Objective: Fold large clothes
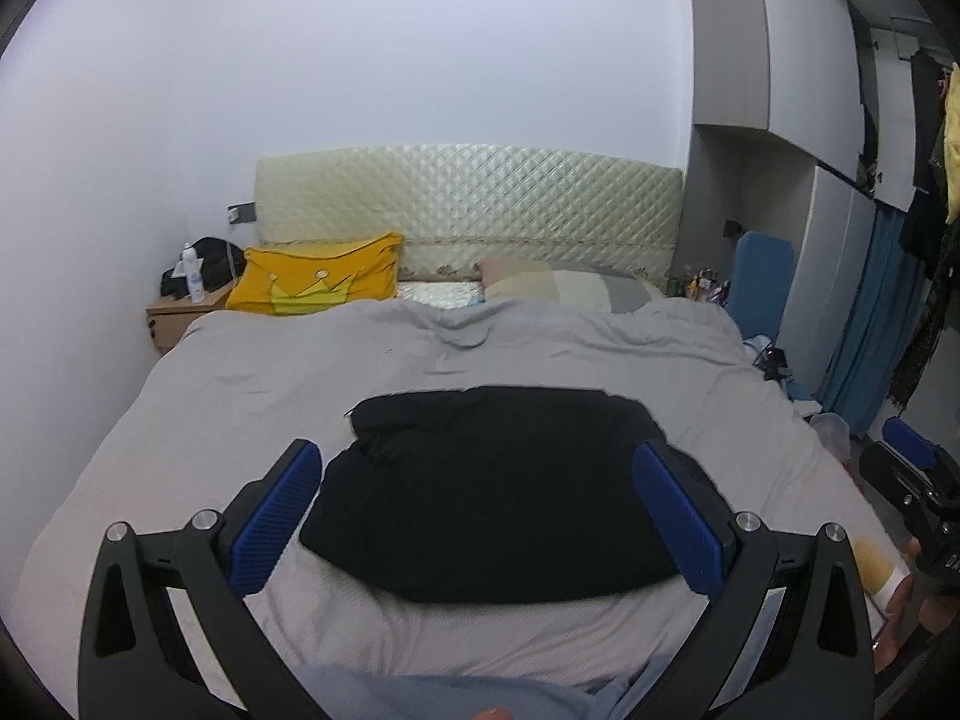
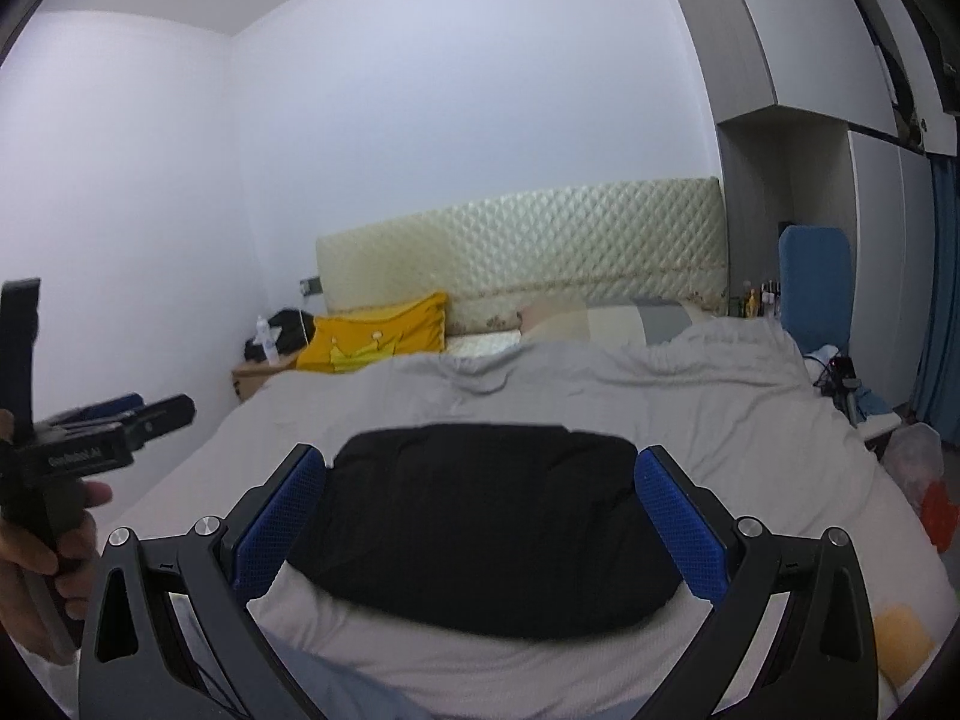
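A black garment (image 1: pixel 492 492) lies folded into a compact rectangle on the grey bedspread (image 1: pixel 270 372), near the foot of the bed. My left gripper (image 1: pixel 480 516) hovers above and short of it, open, blue pads wide apart with nothing between them. In the right wrist view the same black garment (image 2: pixel 480 528) lies on the grey bedspread (image 2: pixel 690 420). My right gripper (image 2: pixel 480 516) is also open and empty, held back from the cloth. The left gripper's body (image 2: pixel 90 444) shows at the left edge, held by a hand (image 2: pixel 36 558). The right gripper's body (image 1: pixel 912 480) shows at the right edge.
A yellow crown pillow (image 1: pixel 318 282) and a striped pillow (image 1: pixel 564 285) lie at the quilted headboard (image 1: pixel 468 204). A bedside table (image 1: pixel 180 315) with a bag and bottle stands left. Wardrobes (image 1: pixel 804 72), a blue chair (image 1: pixel 762 276) and floor clutter (image 2: pixel 918 468) are right. Light blue cloth (image 1: pixel 420 696) lies below.
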A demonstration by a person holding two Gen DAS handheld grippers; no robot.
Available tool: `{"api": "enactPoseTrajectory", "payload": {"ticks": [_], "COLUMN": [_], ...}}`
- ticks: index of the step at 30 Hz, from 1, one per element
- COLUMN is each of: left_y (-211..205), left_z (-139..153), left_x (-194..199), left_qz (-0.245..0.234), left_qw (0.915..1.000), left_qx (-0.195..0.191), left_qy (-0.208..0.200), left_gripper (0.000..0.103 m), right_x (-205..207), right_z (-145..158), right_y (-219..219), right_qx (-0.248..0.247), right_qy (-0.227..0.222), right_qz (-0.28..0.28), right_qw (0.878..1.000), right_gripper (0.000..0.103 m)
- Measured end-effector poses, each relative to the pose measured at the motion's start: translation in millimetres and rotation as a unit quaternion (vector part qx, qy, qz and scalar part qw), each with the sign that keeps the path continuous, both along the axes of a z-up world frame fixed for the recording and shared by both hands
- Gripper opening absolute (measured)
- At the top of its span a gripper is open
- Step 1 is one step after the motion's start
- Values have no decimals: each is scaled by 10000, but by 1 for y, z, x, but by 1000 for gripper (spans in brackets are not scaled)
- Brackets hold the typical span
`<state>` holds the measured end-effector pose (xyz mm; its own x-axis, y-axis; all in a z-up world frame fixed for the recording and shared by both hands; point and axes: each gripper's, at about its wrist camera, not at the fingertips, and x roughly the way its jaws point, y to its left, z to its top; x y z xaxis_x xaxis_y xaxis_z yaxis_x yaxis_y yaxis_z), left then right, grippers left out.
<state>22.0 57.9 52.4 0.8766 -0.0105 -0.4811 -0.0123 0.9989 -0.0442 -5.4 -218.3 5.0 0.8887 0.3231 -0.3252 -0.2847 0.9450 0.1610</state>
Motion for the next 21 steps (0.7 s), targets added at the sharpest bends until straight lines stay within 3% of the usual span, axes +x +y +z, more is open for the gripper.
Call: {"api": "enactPoseTrajectory", "payload": {"ticks": [9,21], "left_y": [1,9], "left_z": [-31,-41], "left_x": [-11,-18], "left_qz": [-36,58], "left_qw": [9992,9986], "left_qx": [-142,-162], "left_qy": [371,502], "left_gripper": [103,103], "right_x": [-17,-18], "right_z": [-18,-30], "right_y": [5,8], "right_qx": [-79,-136], "right_qy": [181,357], "right_qz": [-97,-138], "right_qw": [9998,9992], "right_gripper": [103,103]}}
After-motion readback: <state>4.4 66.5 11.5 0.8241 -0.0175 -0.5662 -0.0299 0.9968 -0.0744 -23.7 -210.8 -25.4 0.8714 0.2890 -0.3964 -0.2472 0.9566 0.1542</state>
